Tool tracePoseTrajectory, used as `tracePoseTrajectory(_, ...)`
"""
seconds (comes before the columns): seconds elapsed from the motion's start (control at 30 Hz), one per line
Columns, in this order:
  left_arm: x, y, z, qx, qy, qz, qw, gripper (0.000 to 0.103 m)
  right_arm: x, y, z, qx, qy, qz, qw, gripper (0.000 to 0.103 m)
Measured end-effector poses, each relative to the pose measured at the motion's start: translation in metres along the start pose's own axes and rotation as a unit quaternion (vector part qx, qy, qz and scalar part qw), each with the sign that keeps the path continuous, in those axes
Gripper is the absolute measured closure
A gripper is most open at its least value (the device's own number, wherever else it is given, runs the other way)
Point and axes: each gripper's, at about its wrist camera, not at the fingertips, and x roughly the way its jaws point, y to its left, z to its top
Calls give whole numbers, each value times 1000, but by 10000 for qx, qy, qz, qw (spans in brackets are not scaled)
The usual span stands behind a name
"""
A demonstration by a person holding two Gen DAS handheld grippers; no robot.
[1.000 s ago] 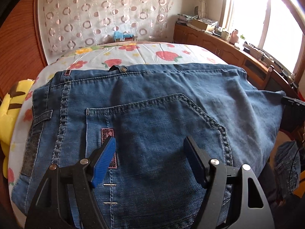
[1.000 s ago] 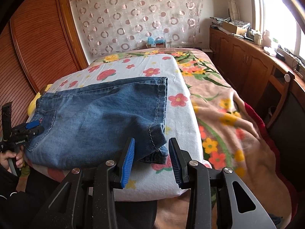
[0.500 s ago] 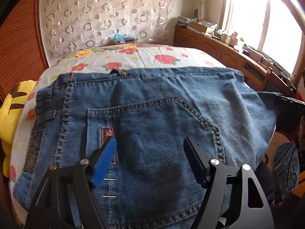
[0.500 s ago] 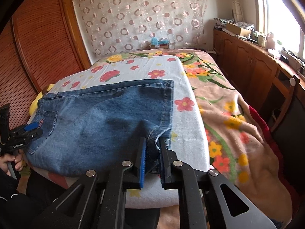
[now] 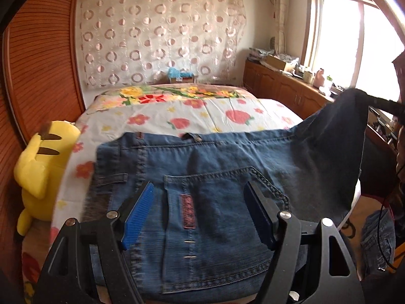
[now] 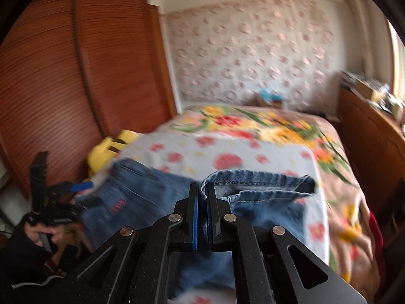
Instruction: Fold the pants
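two tools work the pants [image 5: 215, 202], which lie across the near end of the bed [image 5: 192, 116] on a flowered sheet. the right tool [image 6: 201, 202] has just been closing and now pinches the hem end [image 6: 253, 179] of the legs, raised off the bed. the left tool [image 5: 200, 212] hovers wide and empty over the back pocket [image 5: 222, 217] at the waist. this looks like the lengthwise fold starting; next, the hem likely needs carrying over to the waistband, edges matched, beside the yellow plush toy [image 5: 43, 167].
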Motion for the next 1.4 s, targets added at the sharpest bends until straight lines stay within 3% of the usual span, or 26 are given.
tracePoseTrajectory(0.13,-9,10,2,-69,-84,86,9999,29,8,31,23,-275,-57,535,9982,98)
tracePoseTrajectory(0.37,-9,15,0,-135,-68,87,9998,29,24,35,31,-331,118,712,9968,98)
tracePoseTrajectory(0.5,-3,9,-2,-116,10,12,9999,29,27,20,33,-234,166,622,9977,82)
tracePoseTrajectory(0.73,13,-10,-1,17,143,-178,9997,29,23,1,28,-3,251,96,9996,81)
tracePoseTrajectory(0.87,25,-22,5,45,206,-344,9992,29,24,-11,17,103,336,-174,9992,75)
tracePoseTrajectory(1.03,49,-40,15,94,317,-636,9974,29,50,-24,14,74,352,-194,9992,58)
tracePoseTrajectory(1.17,69,-51,19,112,429,-739,9963,30,85,-35,14,104,545,-217,9982,57)
tracePoseTrajectory(1.23,79,-56,19,104,547,-887,9945,42,106,-38,19,96,693,-215,9973,57)
tracePoseTrajectory(1.4,88,-66,14,185,741,-1051,9915,61,147,-40,31,154,1018,-198,9945,57)
